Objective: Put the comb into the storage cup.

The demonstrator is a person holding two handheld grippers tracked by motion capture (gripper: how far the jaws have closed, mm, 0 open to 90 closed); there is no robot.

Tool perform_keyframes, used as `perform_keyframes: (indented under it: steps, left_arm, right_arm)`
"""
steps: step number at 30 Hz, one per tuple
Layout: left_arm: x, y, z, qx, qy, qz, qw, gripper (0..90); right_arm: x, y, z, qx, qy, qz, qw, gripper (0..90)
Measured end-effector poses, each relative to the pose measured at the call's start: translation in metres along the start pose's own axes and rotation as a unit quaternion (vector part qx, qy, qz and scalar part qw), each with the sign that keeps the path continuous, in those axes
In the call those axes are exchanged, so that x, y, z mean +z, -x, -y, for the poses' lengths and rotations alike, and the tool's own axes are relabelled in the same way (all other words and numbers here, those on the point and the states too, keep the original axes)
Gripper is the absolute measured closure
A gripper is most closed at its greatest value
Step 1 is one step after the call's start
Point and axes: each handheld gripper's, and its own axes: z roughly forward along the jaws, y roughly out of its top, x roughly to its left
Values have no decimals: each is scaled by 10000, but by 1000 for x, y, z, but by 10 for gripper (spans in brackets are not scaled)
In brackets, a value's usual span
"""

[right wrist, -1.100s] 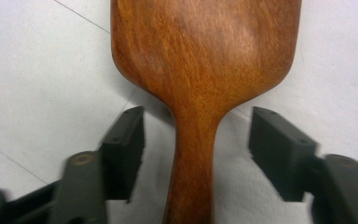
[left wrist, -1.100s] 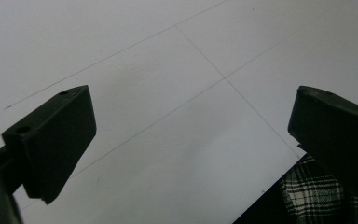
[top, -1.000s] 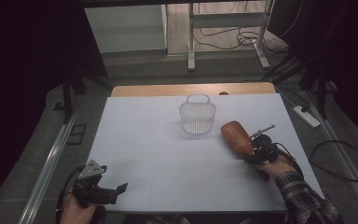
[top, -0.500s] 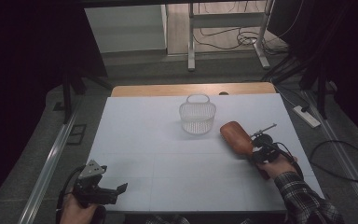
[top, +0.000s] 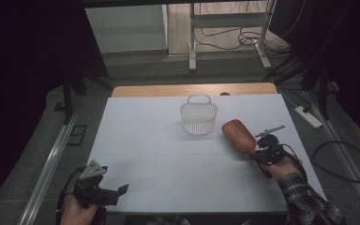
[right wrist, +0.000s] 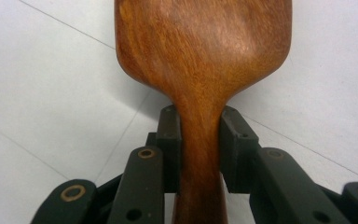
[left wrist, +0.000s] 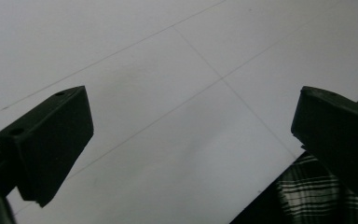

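Gripping the wooden brush (right wrist: 200, 60) by its narrow handle, the right gripper (right wrist: 200, 149) has just closed — pads pressed on both sides. Brush head lies on the white table (top: 145, 140), right of the wire basket (top: 198, 116). Left gripper (top: 104, 191) — jaws wide apart, nothing between them, at the near left edge.

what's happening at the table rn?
A person works at a white table with a gripper in each hand. The right gripper has just closed its jaws on the handle of a wooden hairbrush, which lies right of a small white basket. The left gripper is open with nothing between its jaws, at the near left corner.
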Motion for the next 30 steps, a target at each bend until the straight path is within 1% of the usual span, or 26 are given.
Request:
perform_keyframes:
  steps: [2,3,4,5,6,7,8,9,11,12,13,14,15,16,18,20,21,22,23,25,27,28,30]
  left_arm:
    - [-1,0,0,-16,30,29,10000,0]
    - [-2,-1,-2,-27,84,50,9999,0]
    - [-2,-1,-2,-27,84,50,9999,0]
    - [-2,-2,-4,-17,147,58,9999,0]
    - [-2,-2,-4,-17,147,58,9999,0]
    - [-2,-2,-6,30,194,27,9998,0]
    - [-2,-2,-6,30,194,27,9998,0]
    - [-1,-2,-7,71,211,28,9997,0]
    - [-1,-2,-8,81,236,59,9997,0]
    - [0,-3,-9,87,270,140,9995,0]
    - [1,-3,-10,78,284,180,9994,0]
    - [2,-4,-10,82,305,218,9993,0]
    - [3,-4,-13,113,319,292,9990,0]
    - [3,-4,-13,113,319,292,9990,0]
    - [6,-5,-17,132,336,386,9986,0]
    - [7,-5,-18,158,343,402,9985,0]
    - [8,-5,-21,192,356,448,9982,0]
    - [8,-5,-21,192,356,448,9982,0]
    - [10,-4,-24,201,375,493,9979,0]
    - [11,-4,-26,203,393,507,9977,0]
    - [13,-2,-32,221,438,583,9971,0]
    - [13,-2,-32,221,438,583,9971,0]
    - [14,0,-38,258,485,598,9967,0]
  right_arm:
    - [-1,0,0,10,41,-9,10000,722]
    - [-4,0,1,-10,127,-27,9999,722]
    - [-4,0,1,-10,127,-27,9999,722]
    - [-7,-1,1,-28,196,-51,9998,722]
    - [-8,-1,1,-34,223,-63,9997,721]
    - [-10,-1,1,-42,259,-66,9996,722]
    - [-10,-1,1,-42,259,-66,9996,722]
    - [-13,-1,1,-62,348,-96,9993,722]
    - [-14,-1,1,-70,376,-101,9992,721]
    - [-15,-2,1,-84,415,-109,9990,721]
    - [-17,-2,1,-78,480,-130,9987,721]
    - [-17,-2,1,-78,480,-130,9987,721]
    - [-20,-2,1,-95,535,-139,9984,721]
    - [-20,-2,1,-95,535,-139,9984,721]
    - [-24,-3,1,-115,662,-122,9977,721]
    - [-25,-3,1,-131,708,-117,9973,721]
    - [-28,-4,0,-130,794,-94,9967,721]
    - [-28,-4,0,-130,794,-94,9967,721]
    - [-31,-5,0,-129,891,-112,9959,721]
    - [-32,-5,0,-137,938,-137,9954,721]
    - [-34,-6,-1,-155,978,-137,9950,721]
    - [-34,-6,-1,-155,978,-137,9950,721]
    - [-36,-7,-1,-169,1042,-150,9943,721]
